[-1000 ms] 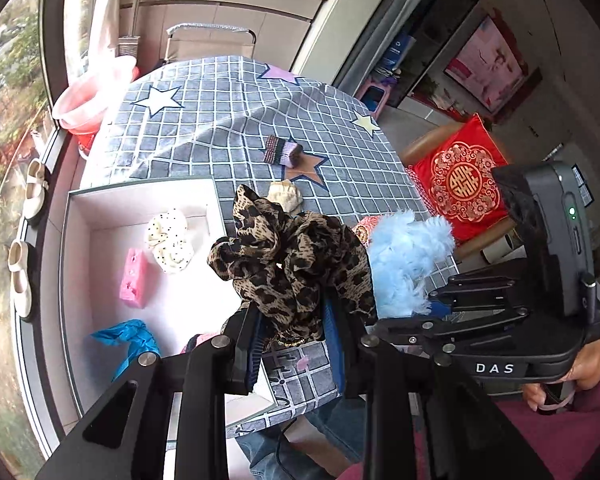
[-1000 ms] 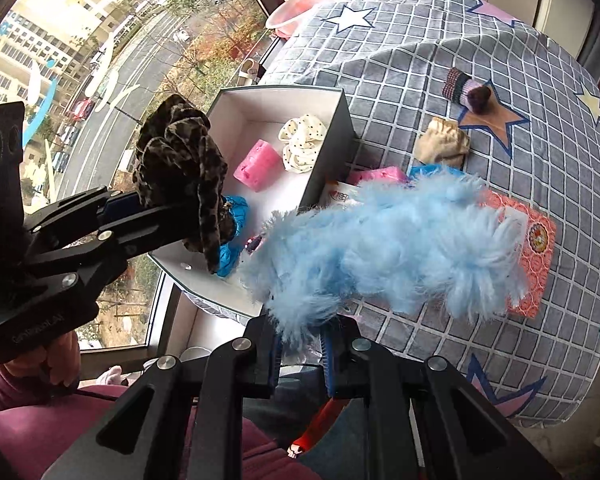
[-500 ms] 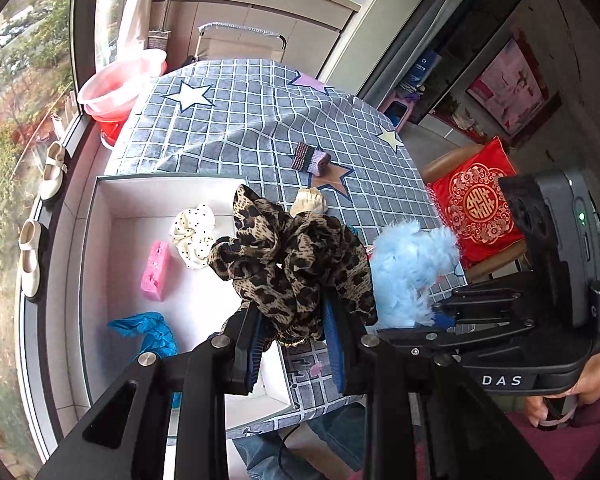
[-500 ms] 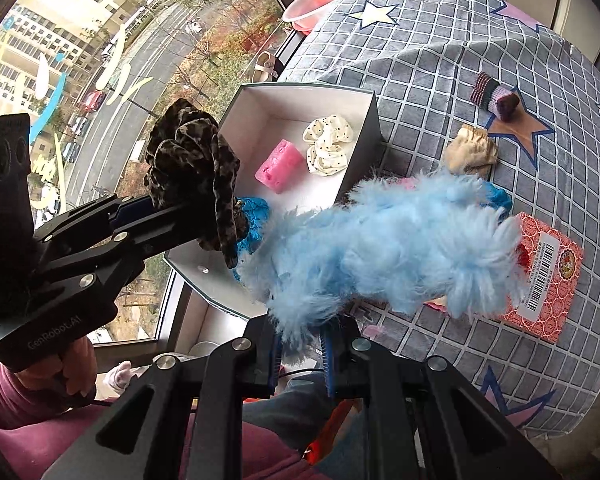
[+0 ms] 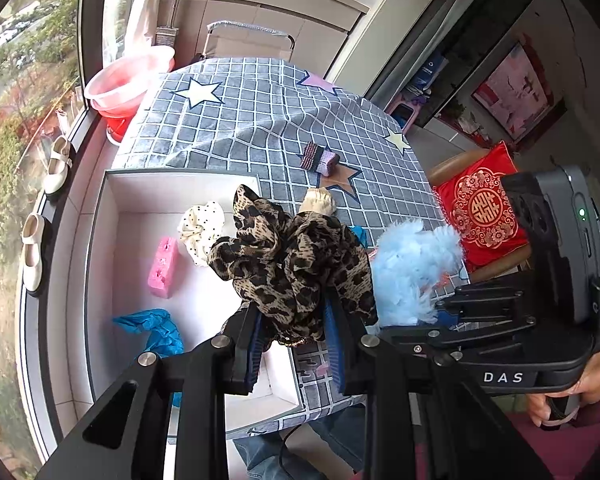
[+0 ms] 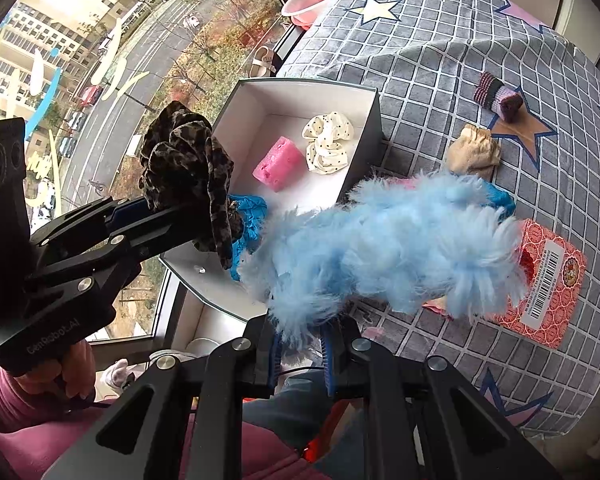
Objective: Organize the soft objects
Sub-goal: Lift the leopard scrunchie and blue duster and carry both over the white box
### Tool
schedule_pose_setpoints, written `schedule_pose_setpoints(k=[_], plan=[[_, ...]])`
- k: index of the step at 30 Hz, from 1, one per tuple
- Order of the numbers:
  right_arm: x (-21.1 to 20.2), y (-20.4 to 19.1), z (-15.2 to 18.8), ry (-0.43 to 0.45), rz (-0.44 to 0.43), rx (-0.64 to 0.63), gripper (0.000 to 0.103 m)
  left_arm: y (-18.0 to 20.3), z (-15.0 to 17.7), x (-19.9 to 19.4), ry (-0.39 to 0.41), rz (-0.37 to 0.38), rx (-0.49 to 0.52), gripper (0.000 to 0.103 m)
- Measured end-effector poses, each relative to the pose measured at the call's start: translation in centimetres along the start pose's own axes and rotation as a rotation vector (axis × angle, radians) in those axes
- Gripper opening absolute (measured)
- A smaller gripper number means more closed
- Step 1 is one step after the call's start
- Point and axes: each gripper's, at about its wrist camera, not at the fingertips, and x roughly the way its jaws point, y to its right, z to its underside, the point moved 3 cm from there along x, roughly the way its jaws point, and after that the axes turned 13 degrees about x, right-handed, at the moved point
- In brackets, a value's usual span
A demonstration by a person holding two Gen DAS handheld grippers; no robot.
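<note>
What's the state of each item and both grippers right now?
left gripper: shut on leopard scrunchie, held above the box.
right gripper: shut on blue fluffy item, held off the table.
white box: open, no lid on it.
polka-dot scrunchie: lying in the box.
pink sponge: lying in the box.
blue crumpled item: in the box.
beige sock: on the tablecloth, outside the box.
striped sock: on the tablecloth, outside the box.
</note>
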Motion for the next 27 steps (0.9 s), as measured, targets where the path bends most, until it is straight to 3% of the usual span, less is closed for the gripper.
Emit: schedule_pose_setpoints(k=[27], plan=[[1.5, -2.3, -1.4, -0.023, 0.007, -0.052, 0.017, -2.3, 1.0, -0.5, -0.003, -0.061, -0.051, 0.030]])
